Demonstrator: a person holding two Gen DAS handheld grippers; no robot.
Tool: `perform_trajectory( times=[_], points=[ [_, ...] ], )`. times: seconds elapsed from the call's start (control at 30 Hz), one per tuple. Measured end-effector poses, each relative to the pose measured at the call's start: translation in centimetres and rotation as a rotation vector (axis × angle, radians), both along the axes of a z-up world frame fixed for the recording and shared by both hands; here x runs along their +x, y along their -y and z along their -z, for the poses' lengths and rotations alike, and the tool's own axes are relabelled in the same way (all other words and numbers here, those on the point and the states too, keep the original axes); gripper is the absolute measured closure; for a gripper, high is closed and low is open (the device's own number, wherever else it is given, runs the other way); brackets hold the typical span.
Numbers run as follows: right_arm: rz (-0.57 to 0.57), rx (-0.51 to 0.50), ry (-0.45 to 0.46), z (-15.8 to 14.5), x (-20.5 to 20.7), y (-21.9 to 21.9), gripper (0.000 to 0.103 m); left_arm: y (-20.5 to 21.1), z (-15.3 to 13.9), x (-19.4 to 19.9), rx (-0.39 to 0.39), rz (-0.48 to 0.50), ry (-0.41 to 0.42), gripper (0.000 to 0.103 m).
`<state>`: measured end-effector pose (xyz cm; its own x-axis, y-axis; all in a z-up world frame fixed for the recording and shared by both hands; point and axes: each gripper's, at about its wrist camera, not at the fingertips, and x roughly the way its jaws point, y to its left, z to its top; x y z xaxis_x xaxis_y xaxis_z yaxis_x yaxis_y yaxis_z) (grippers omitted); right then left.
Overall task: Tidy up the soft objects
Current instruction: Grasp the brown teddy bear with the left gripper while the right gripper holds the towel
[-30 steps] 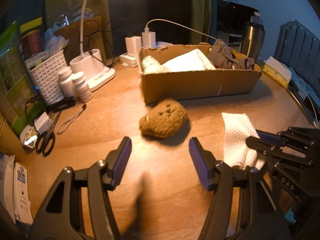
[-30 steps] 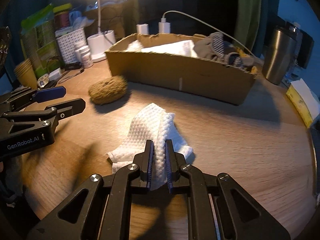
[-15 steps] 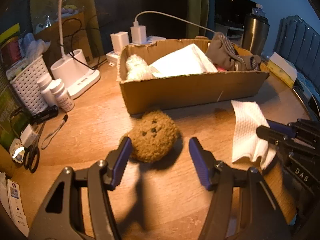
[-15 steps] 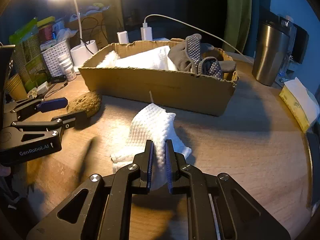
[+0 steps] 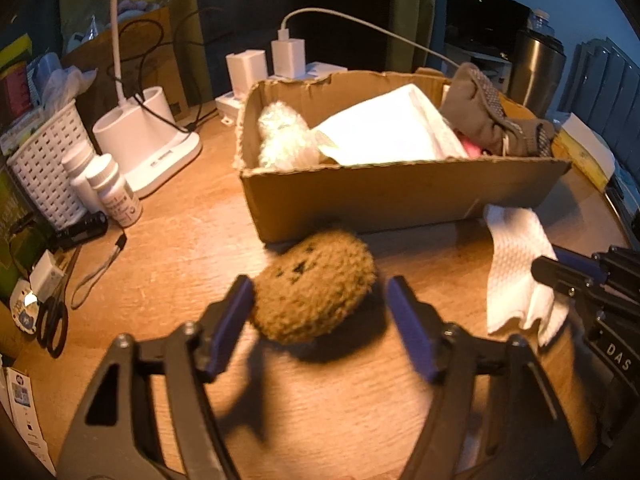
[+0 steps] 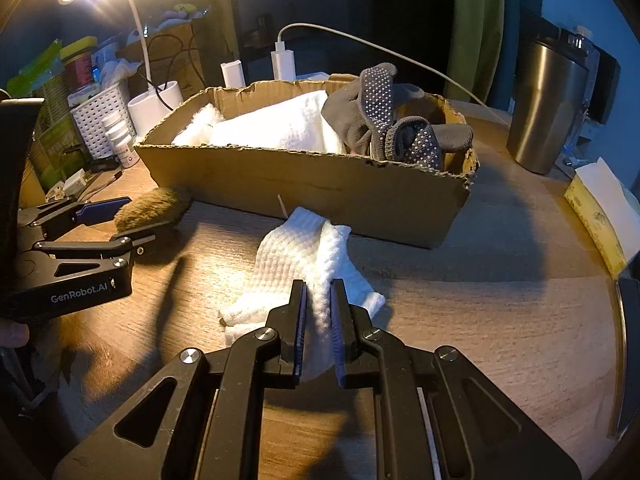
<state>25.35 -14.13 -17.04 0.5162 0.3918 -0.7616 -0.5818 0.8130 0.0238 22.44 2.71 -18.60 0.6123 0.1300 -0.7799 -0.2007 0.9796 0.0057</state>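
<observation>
A brown fuzzy sponge (image 5: 316,284) lies on the wooden table in front of the cardboard box (image 5: 384,196). My left gripper (image 5: 320,300) is open, with its fingers on either side of the sponge; the left finger touches it. My right gripper (image 6: 319,300) is shut on a white cloth (image 6: 304,256) and holds it just in front of the box (image 6: 320,192). The cloth also shows in the left wrist view (image 5: 516,264). The box holds a white towel (image 6: 276,128), a pale fluffy item (image 5: 280,136) and grey dotted gloves (image 6: 384,116).
A white lamp base (image 5: 148,140), pill bottles (image 5: 114,196), a white basket (image 5: 44,168) and scissors (image 5: 52,316) stand left. Chargers (image 5: 288,56) sit behind the box. A steel tumbler (image 6: 548,108) and a tissue pack (image 6: 604,208) are at the right.
My left gripper has moved forward until its open fingers straddle the sponge. My right gripper has carried the white cloth closer to the box's front wall.
</observation>
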Motion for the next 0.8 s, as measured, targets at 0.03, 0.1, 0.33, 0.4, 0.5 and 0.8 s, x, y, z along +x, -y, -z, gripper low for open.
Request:
perform_trajectory(
  times=[0.03, 0.1, 0.33, 0.4, 0.5, 0.8],
  points=[
    [-0.001, 0.0, 0.0, 0.0, 0.1, -0.1, 0.09, -0.2, 0.1, 0.1, -0.007, -0.005, -0.003, 0.03],
    [-0.004, -0.001, -0.003, 0.0, 0.2, -0.2, 0.09, -0.4, 0.3, 0.4, -0.009, -0.01, -0.011, 0.03],
    [-0.005, 0.002, -0.008, 0.1, 0.6, -0.4, 0.09, -0.9, 0.7, 1.1, -0.005, -0.026, -0.025, 0.028],
    [-0.006, 0.001, -0.008, 0.1, 0.6, -0.5, 0.09, -0.8, 0.8, 1.1, 0.001, -0.026, -0.024, 0.028],
    [-0.006, 0.004, -0.006, 0.1, 0.6, -0.5, 0.09, -0.8, 0.9, 1.1, 0.007, -0.016, -0.011, 0.029],
    [-0.019, 0.005, 0.021, -0.7, -0.4, -0.9, 0.09, -0.6, 0.7, 0.4, 0.013, 0.016, 0.015, 0.061]
  ],
)
